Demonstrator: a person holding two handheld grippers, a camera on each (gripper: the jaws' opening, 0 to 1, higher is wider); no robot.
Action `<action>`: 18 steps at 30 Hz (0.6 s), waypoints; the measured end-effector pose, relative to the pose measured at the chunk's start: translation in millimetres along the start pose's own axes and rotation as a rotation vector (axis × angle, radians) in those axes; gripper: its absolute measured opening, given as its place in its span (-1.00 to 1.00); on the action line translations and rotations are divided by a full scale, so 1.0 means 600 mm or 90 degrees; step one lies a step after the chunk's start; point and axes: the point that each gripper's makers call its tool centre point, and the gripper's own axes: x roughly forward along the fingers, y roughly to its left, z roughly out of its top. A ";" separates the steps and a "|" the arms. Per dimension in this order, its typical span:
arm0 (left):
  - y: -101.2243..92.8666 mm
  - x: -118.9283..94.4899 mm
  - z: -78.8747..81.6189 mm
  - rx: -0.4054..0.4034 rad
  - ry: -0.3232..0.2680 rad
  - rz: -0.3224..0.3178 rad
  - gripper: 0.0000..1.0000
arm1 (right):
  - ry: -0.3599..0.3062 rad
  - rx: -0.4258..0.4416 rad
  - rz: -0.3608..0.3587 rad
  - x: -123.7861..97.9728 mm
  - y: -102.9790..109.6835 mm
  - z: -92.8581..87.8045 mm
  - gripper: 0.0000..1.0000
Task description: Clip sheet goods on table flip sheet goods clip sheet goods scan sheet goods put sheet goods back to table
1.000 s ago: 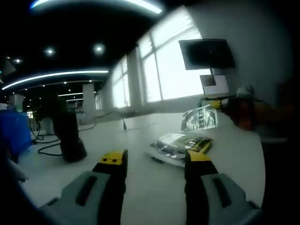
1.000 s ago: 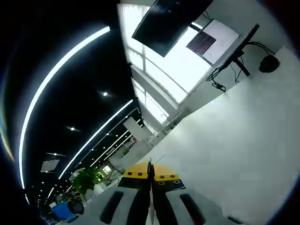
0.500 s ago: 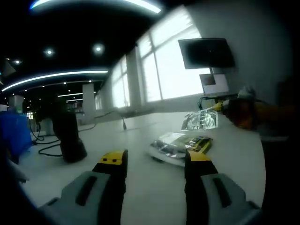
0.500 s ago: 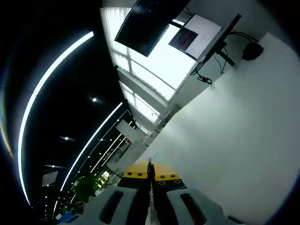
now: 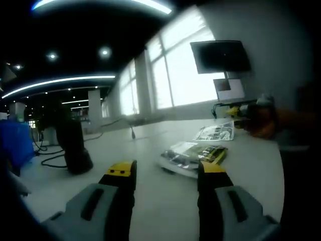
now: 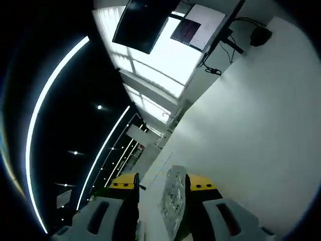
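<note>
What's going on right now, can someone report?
Left gripper open, idle. Right gripper open, shiny sheet pack between its jaws. More packs on white table. Nothing obstructing.

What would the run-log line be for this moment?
left tongs: open, idle | right tongs: open around sheet pack | pack stack on table

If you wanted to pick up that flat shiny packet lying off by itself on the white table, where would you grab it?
Probably by its thin edge. The shiny packet lies flat on the table, so a gripper would likely come in low from the side and pinch the rim. In the right gripper view, the right gripper has its jaws apart around that packet's edge.
</note>
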 end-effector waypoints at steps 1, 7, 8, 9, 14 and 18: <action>0.000 0.000 0.000 0.000 0.000 0.000 -0.18 | 0.009 -0.001 0.000 -0.001 0.000 -0.004 -0.19; 0.000 0.000 0.001 0.003 0.000 0.001 -0.18 | 0.024 -0.023 0.008 -0.011 0.008 -0.007 -0.06; 0.000 0.000 0.001 0.003 0.000 0.001 -0.18 | 0.026 -0.029 0.008 -0.013 0.010 -0.006 -0.04; 0.002 0.000 0.000 0.003 0.000 0.001 -0.18 | 0.025 -0.027 0.008 -0.015 0.010 -0.004 -0.02; 0.003 0.000 -0.001 0.004 0.000 0.001 -0.18 | 0.034 0.012 0.025 -0.018 0.014 -0.003 0.28; 0.005 -0.001 -0.001 0.003 0.000 0.002 -0.18 | 0.034 -0.024 0.024 -0.022 0.010 0.003 0.39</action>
